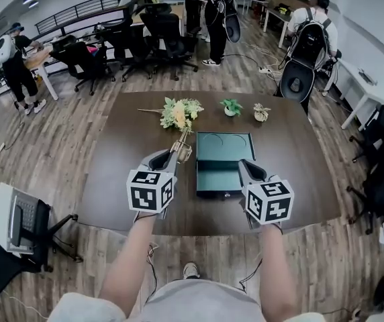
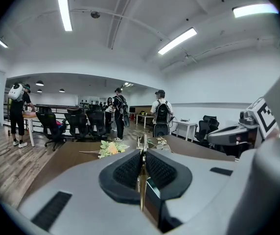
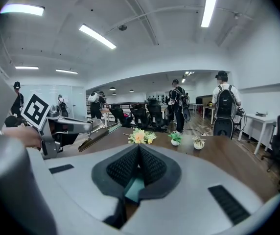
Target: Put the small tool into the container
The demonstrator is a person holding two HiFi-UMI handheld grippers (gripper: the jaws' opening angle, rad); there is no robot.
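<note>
- One dark wooden table point(image 1: 299, 180).
- One teal container point(image 1: 224, 147), open, at the middle of the table.
- One small tool point(image 1: 182, 146), above the table's middle.
- One bunch of flowers point(image 1: 178, 113) on the table's far side.
- Two potted plants on the table's far side: a green plant point(image 1: 231, 106) and a paler plant point(image 1: 261, 113).
- Two grippers over the table's near side: the left gripper point(image 1: 176, 155) and the right gripper point(image 1: 242, 166).
- Four people beyond the table's far side: one person with a white backpack point(image 1: 7, 52), two people standing together point(image 1: 213, 9), and one person with a black backpack point(image 1: 311, 35).
</note>
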